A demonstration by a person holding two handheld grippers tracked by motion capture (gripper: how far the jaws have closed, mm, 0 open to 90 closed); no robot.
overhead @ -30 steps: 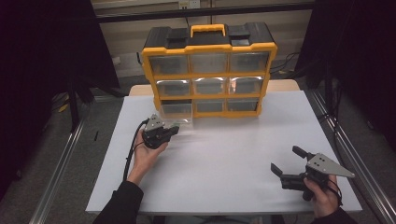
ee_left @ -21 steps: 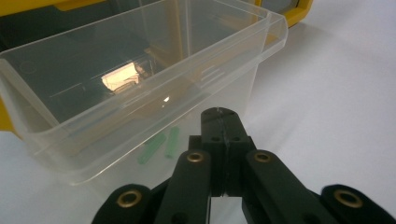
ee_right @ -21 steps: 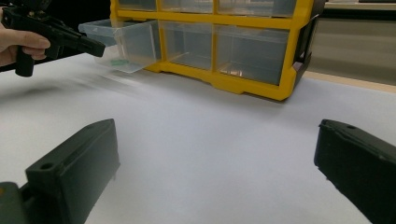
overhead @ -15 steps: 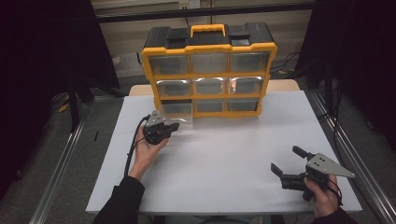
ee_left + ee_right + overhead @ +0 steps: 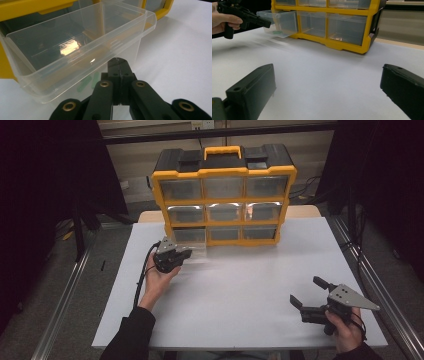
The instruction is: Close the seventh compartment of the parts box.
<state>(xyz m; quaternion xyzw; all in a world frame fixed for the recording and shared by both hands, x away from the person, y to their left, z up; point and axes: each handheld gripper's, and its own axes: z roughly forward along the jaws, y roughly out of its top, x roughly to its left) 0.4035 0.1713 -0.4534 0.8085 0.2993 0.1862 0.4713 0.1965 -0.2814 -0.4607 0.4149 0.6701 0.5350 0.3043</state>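
A yellow organizer (image 5: 225, 170) with nine clear drawers stands at the back of the white table (image 5: 240, 285). Its bottom-left drawer (image 5: 193, 246) is pulled partly out. In the left gripper view the drawer (image 5: 75, 50) holds small green pieces (image 5: 86, 83). My left gripper (image 5: 184, 252) is shut, its tips (image 5: 119, 62) tucked under the drawer's front lip and against its front wall. My right gripper (image 5: 306, 290) is held open near the front right of the table, with nothing between its jaws (image 5: 327, 82). The right gripper view shows the left gripper (image 5: 265, 23) at the drawer (image 5: 282, 21).
The other drawers of the organizer (image 5: 347, 46) are closed. A black cable (image 5: 142, 277) trails from the left gripper along the person's forearm. Metal rails run along both sides of the table, and the floor beyond is dark.
My left gripper has crept forward toward the organizer, staying at the drawer's front. The right gripper has stayed where it was.
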